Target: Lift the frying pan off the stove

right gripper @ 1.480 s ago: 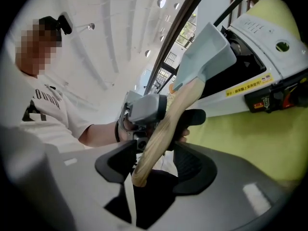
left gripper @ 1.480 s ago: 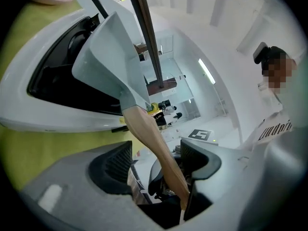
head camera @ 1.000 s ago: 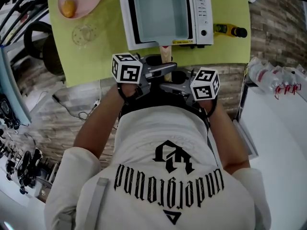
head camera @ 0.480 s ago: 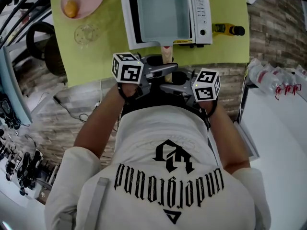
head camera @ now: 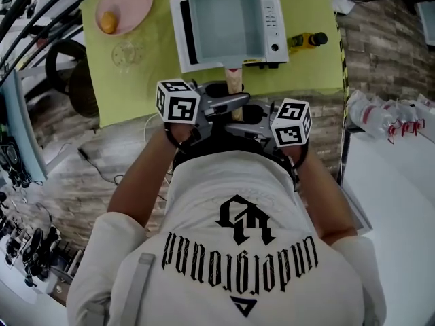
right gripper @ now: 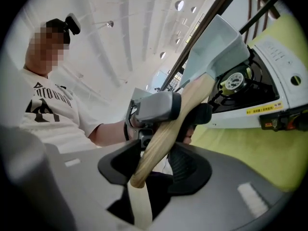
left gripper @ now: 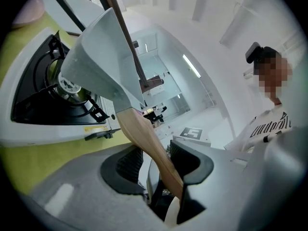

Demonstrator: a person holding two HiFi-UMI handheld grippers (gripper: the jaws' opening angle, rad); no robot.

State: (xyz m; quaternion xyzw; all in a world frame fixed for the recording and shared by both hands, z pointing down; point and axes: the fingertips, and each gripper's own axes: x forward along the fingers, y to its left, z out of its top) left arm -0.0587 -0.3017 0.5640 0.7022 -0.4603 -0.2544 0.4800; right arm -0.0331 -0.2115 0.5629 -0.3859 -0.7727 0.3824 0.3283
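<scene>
We have the left tool (left gripper: pixel 156 154) and right tool (right gripper: pixel 156 160) both clenched on the wooden handle (left gripper: pixel 142 131). The frying pan (head camera: pixel 225 20) hangs just above the stove (head camera: pixel 274 27) burner, over the worktop (head camera: pixel 136 80).

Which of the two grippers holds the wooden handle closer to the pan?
The left gripper. In the right gripper view it clamps the wooden handle ahead of the right gripper, nearer the frying pan; the right one holds the handle's end.
</scene>
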